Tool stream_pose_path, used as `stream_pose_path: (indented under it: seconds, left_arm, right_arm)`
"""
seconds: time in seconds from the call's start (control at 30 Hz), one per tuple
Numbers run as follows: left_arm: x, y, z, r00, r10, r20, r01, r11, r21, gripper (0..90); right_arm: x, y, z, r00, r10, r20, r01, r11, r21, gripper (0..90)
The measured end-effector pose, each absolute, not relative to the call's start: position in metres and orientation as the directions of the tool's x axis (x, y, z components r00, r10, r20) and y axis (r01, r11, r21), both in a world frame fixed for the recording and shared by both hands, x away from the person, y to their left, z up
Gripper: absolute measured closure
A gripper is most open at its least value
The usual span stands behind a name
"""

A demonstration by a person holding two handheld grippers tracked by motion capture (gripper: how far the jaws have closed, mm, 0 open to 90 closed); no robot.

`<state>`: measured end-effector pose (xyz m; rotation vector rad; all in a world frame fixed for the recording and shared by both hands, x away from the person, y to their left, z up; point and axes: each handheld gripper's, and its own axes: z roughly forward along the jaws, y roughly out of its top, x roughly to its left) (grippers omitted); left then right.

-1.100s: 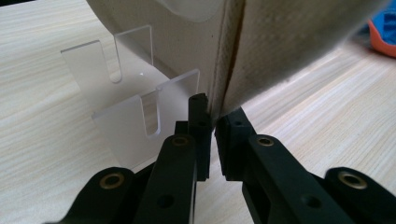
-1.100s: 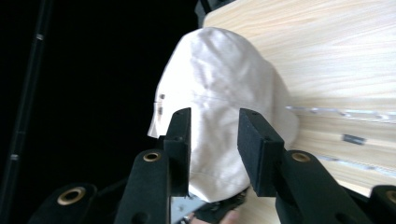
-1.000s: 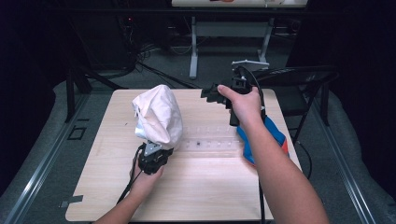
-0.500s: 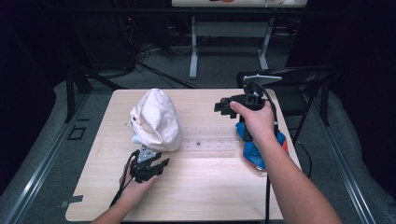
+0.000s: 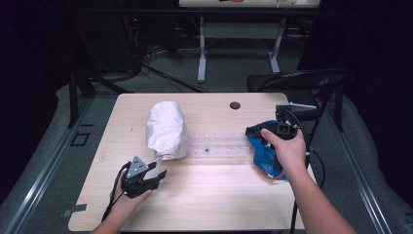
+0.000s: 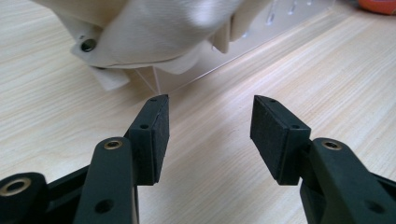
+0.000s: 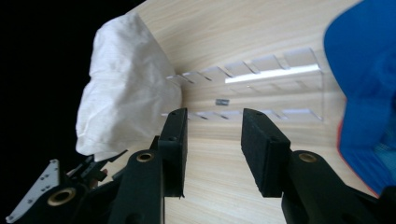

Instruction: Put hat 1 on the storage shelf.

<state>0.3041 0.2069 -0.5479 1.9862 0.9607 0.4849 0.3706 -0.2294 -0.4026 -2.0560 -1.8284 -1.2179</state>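
Observation:
A white fabric bundle (image 5: pixel 167 129) lies over the left end of a clear acrylic rack (image 5: pixel 219 148) in the middle of the table. My left gripper (image 5: pixel 157 170) sits just in front of it near the front edge. Its jaws have just been opening and now stand wide with nothing between them (image 6: pixel 210 121); the white fabric (image 6: pixel 154 28) is a little beyond the tips. My right gripper (image 5: pixel 251 130) hovers over a blue fabric piece with a red edge (image 5: pixel 265 155) at the rack's right end. Its jaws (image 7: pixel 212 135) are open, widened slightly, and hold nothing.
The wooden table (image 5: pixel 219 200) has bare room along its front. A dark round hole (image 5: pixel 235 105) sits near the far edge. A black folding chair (image 5: pixel 302 80) stands behind the right corner. The right gripper view also shows the rack (image 7: pixel 261 88) and blue fabric (image 7: pixel 364 93).
The left gripper let go of the white fabric and drew back toward the front edge; the fabric now rests on the rack. The right hand came down and rightward to the blue fabric.

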Motion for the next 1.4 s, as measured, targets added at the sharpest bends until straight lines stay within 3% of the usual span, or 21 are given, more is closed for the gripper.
stream_pose_path:
  seconds: [0.67, 1.4]
  left_arm:
    - [0.308, 0.216, -0.553, 0.619, 0.784, -0.047, 0.466, -0.318, 0.826, 47.3]
    - [0.307, 0.21, -0.556, 0.629, 0.777, -0.029, 0.458, -0.34, 0.821, 47.3]
  right_arm:
    - [0.334, -0.283, -0.485, 0.1, 0.792, 0.602, 0.87, -0.364, 0.334, 60.6]
    - [0.306, -0.32, -0.527, 0.209, 0.765, 0.609, 0.847, -0.453, 0.278, 58.9]
